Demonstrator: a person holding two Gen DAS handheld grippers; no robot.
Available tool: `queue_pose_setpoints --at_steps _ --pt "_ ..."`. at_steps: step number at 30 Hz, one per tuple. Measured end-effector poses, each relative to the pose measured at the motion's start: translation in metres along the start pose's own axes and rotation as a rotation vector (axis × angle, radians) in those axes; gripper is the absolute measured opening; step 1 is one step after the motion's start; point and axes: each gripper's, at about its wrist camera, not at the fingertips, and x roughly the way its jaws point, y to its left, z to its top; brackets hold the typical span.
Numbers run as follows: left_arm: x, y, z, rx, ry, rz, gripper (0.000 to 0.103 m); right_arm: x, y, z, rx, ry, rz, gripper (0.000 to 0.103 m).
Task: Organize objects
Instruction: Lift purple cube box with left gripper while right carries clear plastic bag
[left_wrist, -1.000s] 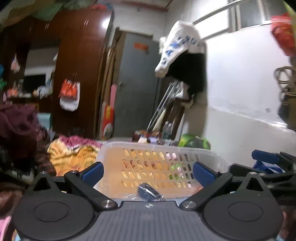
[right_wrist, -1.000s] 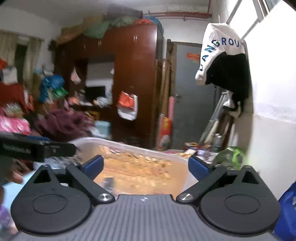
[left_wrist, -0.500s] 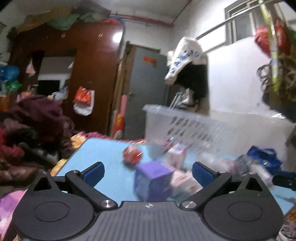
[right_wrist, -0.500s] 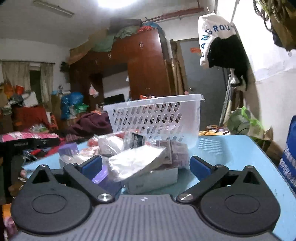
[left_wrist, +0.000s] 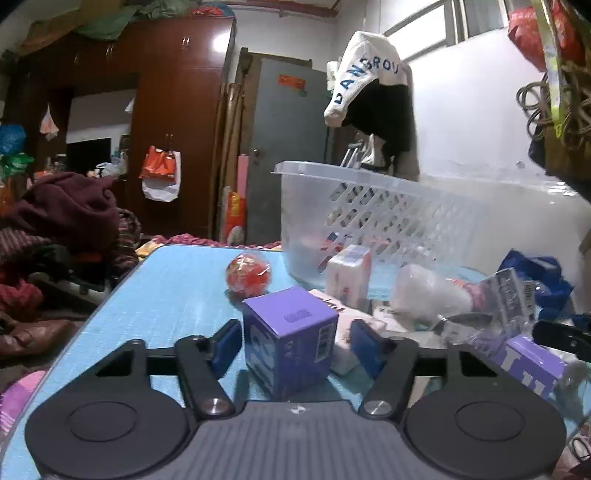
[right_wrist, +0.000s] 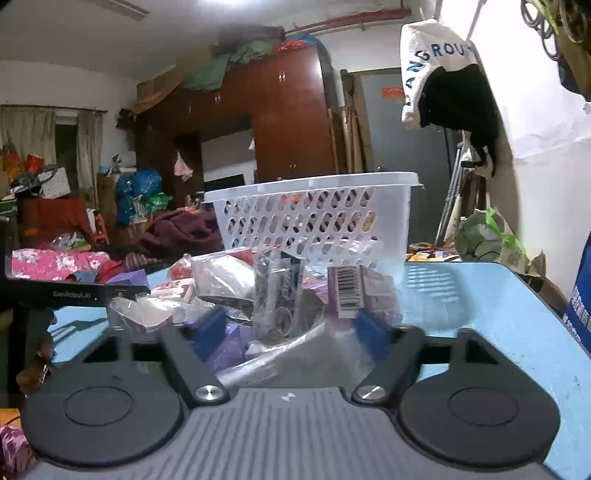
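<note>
On the blue surface (left_wrist: 173, 291), in front of the white perforated basket (left_wrist: 388, 218), you bring both tools down over a heap of small packages. Your left gripper (left_wrist: 293, 345) straddles the upright purple box (left_wrist: 290, 338): its fingers (left_wrist: 225, 347) have just been closing, the box stands between them, the left pad looks to be at the box wall, and a sliver of gap still shows at the right pad, so the hold is not yet made. Square the pads on the two flat side walls, low enough that the box cannot pivot, and close until both pads bear evenly before you lift. Behind the box lie a red wrapped ball (left_wrist: 248, 275) and a white-and-red carton (left_wrist: 349, 277), both clear of the fingers.

Your right gripper (right_wrist: 291, 328) works the clear plastic-wrapped packet (right_wrist: 277, 295); these fingers (right_wrist: 210, 328) have also just been closing, half shut, with crinkled film and the packet between them. Whether the pads already press on it cannot be told through the wrap. Judge the film slippery: take the stiff body, not loose wrap, and keep the barcoded pack (right_wrist: 347, 291) beside the right pad out of the bite. The basket stands just behind both heaps, the likely destination.
</note>
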Motion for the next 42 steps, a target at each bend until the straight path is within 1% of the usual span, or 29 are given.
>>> queue_pose_setpoints --at_steps 1,4,5,8,10,11,14,19,20,21,22,24,26,27,28,29,33,36,38,42 --pt "-0.003 0.001 -0.001 0.000 -0.002 0.007 0.059 -0.002 0.000 -0.001 -0.006 -0.004 -0.007 0.072" --pt "-0.004 0.002 -0.001 0.006 -0.004 0.010 0.059 -0.005 -0.003 -0.002 0.003 -0.012 -0.007 0.073" --pt "-0.005 0.002 -0.002 0.008 -0.005 0.010 0.059 -0.006 -0.006 -0.004 0.013 -0.008 -0.007 0.078" --pt "-0.005 0.002 -0.002 0.005 -0.004 0.008 0.059 -0.018 -0.007 -0.010 0.018 -0.044 0.011 0.088" --pt "-0.006 0.002 -0.002 0.000 -0.005 0.003 0.059 -0.026 -0.005 -0.013 0.000 -0.044 0.011 0.092" --pt "-0.006 0.001 -0.002 0.001 -0.006 0.003 0.059 -0.028 -0.003 -0.016 -0.011 -0.031 0.028 0.094" --pt "-0.005 -0.001 -0.002 0.014 -0.006 0.007 0.060 -0.029 0.001 -0.023 -0.031 -0.003 0.091 0.094" --pt "-0.005 -0.001 -0.001 0.010 -0.003 0.005 0.060 -0.026 0.006 -0.024 -0.064 0.003 0.135 0.094" --pt "-0.005 -0.002 -0.001 0.010 -0.003 0.006 0.060 -0.026 0.006 -0.024 -0.065 0.009 0.142 0.087" --pt "-0.005 -0.002 -0.001 0.009 -0.004 0.006 0.060 -0.025 0.008 -0.025 -0.072 0.013 0.137 0.075" --pt "-0.005 -0.002 -0.001 0.009 -0.004 0.008 0.060 -0.023 0.008 -0.025 -0.079 0.021 0.131 0.068" --pt "-0.005 -0.004 -0.001 0.009 -0.006 0.012 0.060 -0.019 0.007 -0.026 -0.070 0.038 0.140 0.045" --pt "-0.004 -0.004 0.000 0.012 -0.007 0.016 0.060 -0.018 0.005 -0.026 -0.066 0.034 0.137 0.036" --pt "-0.005 -0.004 0.000 0.008 -0.008 0.017 0.060 -0.019 0.005 -0.026 -0.067 0.035 0.137 0.035" --pt "-0.005 -0.004 0.000 0.004 -0.009 0.019 0.057 -0.019 0.005 -0.026 -0.066 0.034 0.136 0.035" --pt "-0.005 -0.003 0.000 -0.004 -0.015 0.019 0.056 -0.019 0.005 -0.026 -0.066 0.032 0.134 0.034" --pt "-0.011 -0.002 -0.002 -0.005 -0.048 0.012 0.055 -0.024 0.006 -0.026 -0.074 0.010 0.098 0.033" --pt "-0.021 -0.001 -0.003 -0.008 -0.100 0.002 0.055 -0.028 0.002 -0.023 -0.067 0.000 0.093 0.033" --pt "-0.025 -0.002 -0.001 0.005 -0.112 0.003 0.055 -0.029 0.001 -0.022 -0.074 -0.001 0.075 0.033" --pt "-0.033 -0.001 0.002 -0.002 -0.142 0.000 0.055 -0.030 -0.005 -0.020 -0.078 0.003 0.028 0.033"
